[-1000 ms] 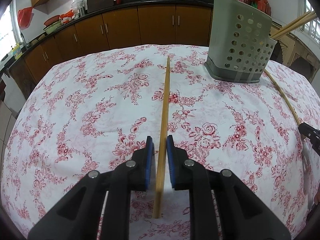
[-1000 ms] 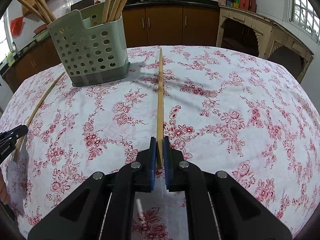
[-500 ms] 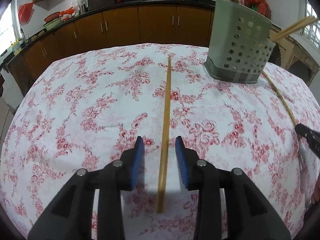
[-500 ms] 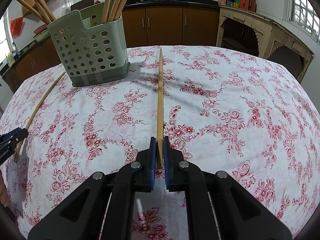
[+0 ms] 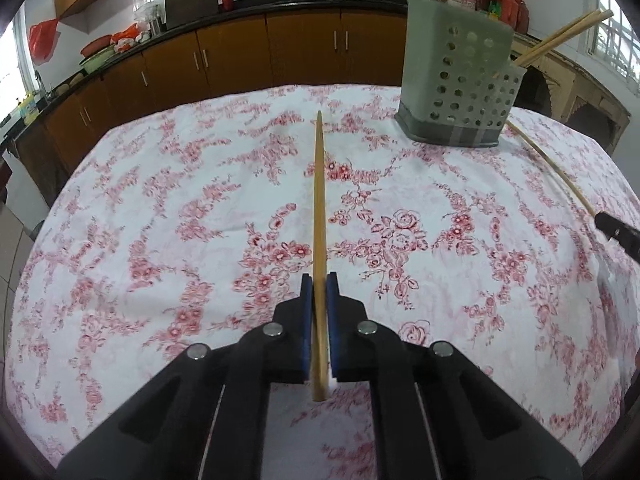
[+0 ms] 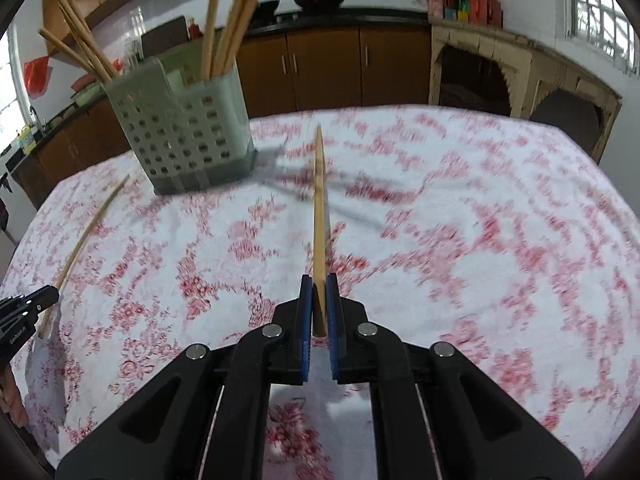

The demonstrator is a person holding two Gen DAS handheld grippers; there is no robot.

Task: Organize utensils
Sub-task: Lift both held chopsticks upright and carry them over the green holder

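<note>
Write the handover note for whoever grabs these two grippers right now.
Left gripper: shut on a chopstick that points ahead over the floral tablecloth.
Right gripper: shut on the other chopstick; that view is blurred by motion.
Perforated green holder stands at the far side of the table with several chopsticks already in it.
Left: drop both held chopsticks into the holder.

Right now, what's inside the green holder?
The green holder has several wooden chopsticks standing in it, some upright, some leaning out over the rim. Their lower ends and the holder's bottom are hidden by its perforated walls, so an exact count isn't possible.
</note>
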